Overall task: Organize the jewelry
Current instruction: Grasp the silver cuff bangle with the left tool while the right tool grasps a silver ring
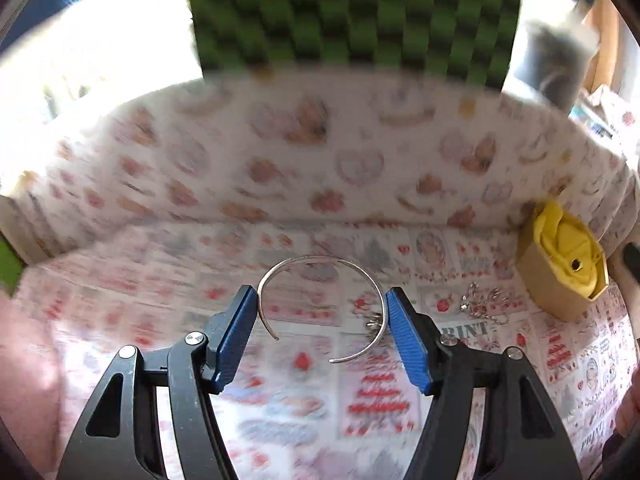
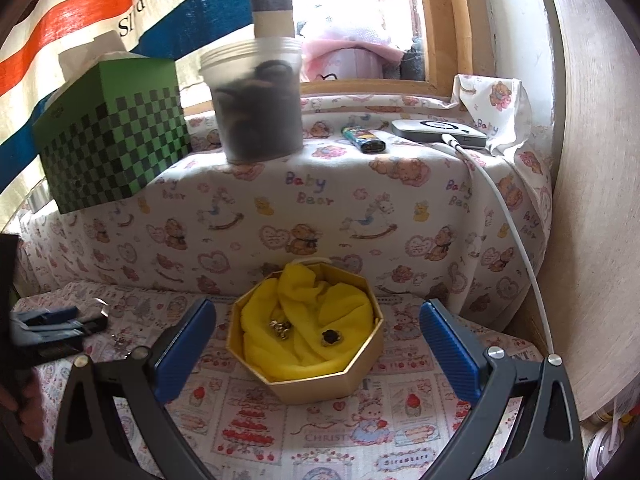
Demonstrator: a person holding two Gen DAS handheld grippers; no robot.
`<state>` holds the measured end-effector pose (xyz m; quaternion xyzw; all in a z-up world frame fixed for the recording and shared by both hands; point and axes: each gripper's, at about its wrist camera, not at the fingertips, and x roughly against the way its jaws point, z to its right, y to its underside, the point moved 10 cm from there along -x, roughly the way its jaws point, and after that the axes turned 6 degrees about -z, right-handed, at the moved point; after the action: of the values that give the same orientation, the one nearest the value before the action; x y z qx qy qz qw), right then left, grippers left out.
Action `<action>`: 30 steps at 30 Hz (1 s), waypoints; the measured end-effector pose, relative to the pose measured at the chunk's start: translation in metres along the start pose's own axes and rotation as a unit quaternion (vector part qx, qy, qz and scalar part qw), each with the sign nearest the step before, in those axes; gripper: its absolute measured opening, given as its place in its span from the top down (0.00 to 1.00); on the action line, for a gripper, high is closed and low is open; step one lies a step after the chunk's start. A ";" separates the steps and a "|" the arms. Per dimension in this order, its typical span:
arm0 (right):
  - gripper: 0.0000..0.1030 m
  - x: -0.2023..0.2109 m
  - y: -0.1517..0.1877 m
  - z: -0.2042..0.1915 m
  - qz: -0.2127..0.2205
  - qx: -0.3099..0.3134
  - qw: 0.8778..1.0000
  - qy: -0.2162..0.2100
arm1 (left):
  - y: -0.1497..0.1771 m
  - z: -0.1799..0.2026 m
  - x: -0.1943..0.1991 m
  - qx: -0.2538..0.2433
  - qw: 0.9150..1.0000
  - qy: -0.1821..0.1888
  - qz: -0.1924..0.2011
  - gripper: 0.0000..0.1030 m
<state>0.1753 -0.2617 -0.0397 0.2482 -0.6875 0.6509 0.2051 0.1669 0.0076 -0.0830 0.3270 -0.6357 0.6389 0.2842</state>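
Note:
My left gripper (image 1: 322, 328) is shut on a thin silver open bangle (image 1: 320, 260), its blue pads (image 1: 236, 336) pressing the bangle's two sides and holding it above the printed cloth. The background is blurred by motion. A gold octagonal box (image 2: 320, 384) lined with yellow cloth (image 2: 308, 320) holds a small gold piece (image 2: 280, 325) and a dark round piece (image 2: 330, 336). The box also shows in the left wrist view (image 1: 560, 264) at the right. My right gripper (image 2: 316, 348) is open and empty, its fingers either side of the box. A silver chain (image 1: 480, 300) lies on the cloth left of the box.
A raised ledge covered in bear-print cloth (image 2: 320, 200) runs behind the box. On it stand a green checkered box (image 2: 112, 140), a plastic tub (image 2: 256, 100), a lighter (image 2: 362, 138) and a grey device (image 2: 436, 132) with a white cable (image 2: 516, 224). A wooden panel (image 2: 592, 200) stands right.

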 end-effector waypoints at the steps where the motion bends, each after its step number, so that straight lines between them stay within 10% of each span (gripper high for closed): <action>1: 0.01 0.001 0.001 -0.004 0.000 0.005 1.000 -0.003 | -0.002 -0.004 0.016 -0.001 1.000 -0.006 0.019 0.37; 5: 0.01 0.007 0.004 -0.023 -0.001 0.027 0.999 -0.020 | -0.014 -0.017 0.064 0.034 0.996 0.028 0.073 0.37; 9: 0.04 0.012 0.014 -0.049 -0.022 0.051 0.997 -0.051 | -0.024 -0.033 0.085 0.032 0.992 -0.034 0.113 0.37; 18: 0.51 -0.021 0.061 -0.120 -0.178 0.073 0.975 -0.114 | -0.024 -0.047 0.074 0.045 0.993 -0.026 0.104 0.37; 30: 0.75 -0.051 0.094 -0.174 -0.255 0.106 0.955 -0.111 | -0.024 -0.059 0.067 0.069 0.994 -0.017 0.088 0.37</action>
<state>0.1519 -0.0820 -0.1331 0.5064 -0.5468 0.6144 0.2590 0.1405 0.0639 -0.0150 0.2991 -0.6209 0.6985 0.1926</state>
